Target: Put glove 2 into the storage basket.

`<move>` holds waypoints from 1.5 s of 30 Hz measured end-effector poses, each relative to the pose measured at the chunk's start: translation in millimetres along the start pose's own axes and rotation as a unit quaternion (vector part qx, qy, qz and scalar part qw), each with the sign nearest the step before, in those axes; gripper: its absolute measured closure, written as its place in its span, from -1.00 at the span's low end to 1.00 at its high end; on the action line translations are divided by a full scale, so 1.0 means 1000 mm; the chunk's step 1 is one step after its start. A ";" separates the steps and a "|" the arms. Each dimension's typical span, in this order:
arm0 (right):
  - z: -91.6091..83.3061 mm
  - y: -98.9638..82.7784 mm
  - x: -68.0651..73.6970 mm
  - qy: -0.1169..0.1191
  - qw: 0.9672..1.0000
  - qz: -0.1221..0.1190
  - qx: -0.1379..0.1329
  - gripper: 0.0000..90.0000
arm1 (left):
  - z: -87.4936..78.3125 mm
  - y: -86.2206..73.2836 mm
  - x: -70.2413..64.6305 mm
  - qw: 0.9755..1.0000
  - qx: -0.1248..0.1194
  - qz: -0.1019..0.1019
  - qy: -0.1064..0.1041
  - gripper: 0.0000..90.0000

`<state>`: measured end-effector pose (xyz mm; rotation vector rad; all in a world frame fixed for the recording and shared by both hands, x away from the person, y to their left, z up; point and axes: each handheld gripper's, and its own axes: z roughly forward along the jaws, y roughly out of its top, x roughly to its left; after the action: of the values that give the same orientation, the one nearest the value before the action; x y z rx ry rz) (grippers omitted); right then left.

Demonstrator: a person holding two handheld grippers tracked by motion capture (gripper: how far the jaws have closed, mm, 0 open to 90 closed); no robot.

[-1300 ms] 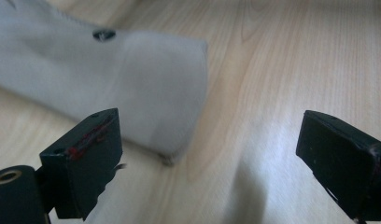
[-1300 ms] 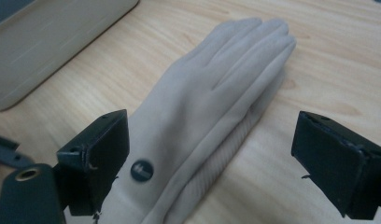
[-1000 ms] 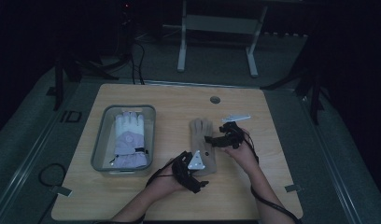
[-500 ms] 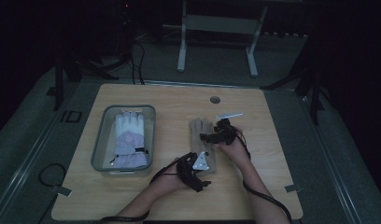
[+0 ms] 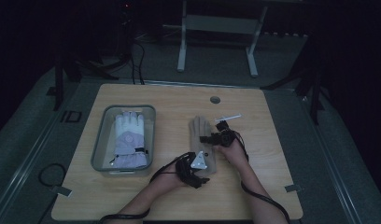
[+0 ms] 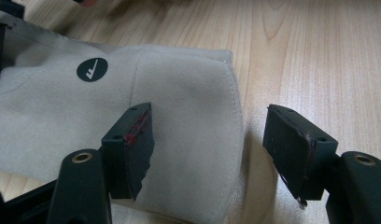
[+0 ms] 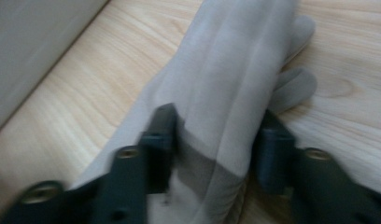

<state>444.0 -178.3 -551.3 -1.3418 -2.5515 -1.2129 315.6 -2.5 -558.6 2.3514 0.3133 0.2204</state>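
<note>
A light wooden table (image 5: pixel 132 196) stands in a dark room, with a metal frame (image 5: pixel 216 28) on the grey floor behind it. At its left, a clear tray (image 5: pixel 99 148) holds a white glove (image 5: pixel 129 140). A beige glove (image 5: pixel 199 133) lies flat at the middle. The left claw (image 5: pixel 198 164) sits over its cuff edge, jaws closing but still apart, one pad over the fabric. The right claw (image 5: pixel 213 138) has just closed and clamps the glove's finger part.

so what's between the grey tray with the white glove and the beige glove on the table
Bare light wood tabletop lies between the grey tray and the beige glove, as the high view shows.
</note>
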 end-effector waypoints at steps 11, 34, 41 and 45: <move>-0.004 0.007 0.021 -0.043 0.996 -0.080 0.011 0.53 | 0.000 0.001 0.001 1.000 0.005 0.003 0.007 -0.12; -0.018 0.013 0.041 -0.035 0.994 -0.106 -0.010 0.57 | -0.023 0.018 0.002 0.998 0.050 -0.007 0.032 0.79; -0.025 0.022 0.055 -0.022 0.994 -0.108 -0.023 0.57 | -0.044 0.019 0.004 0.998 0.061 -0.005 0.029 0.79; -0.027 0.030 0.064 -0.017 0.993 -0.111 -0.030 0.57 | -0.057 0.021 0.007 0.997 0.064 -0.005 0.031 0.79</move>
<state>416.0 -141.2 -491.1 -1.1201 -2.7724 -1.3184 311.4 22.5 -502.4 2.4714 0.3800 0.2765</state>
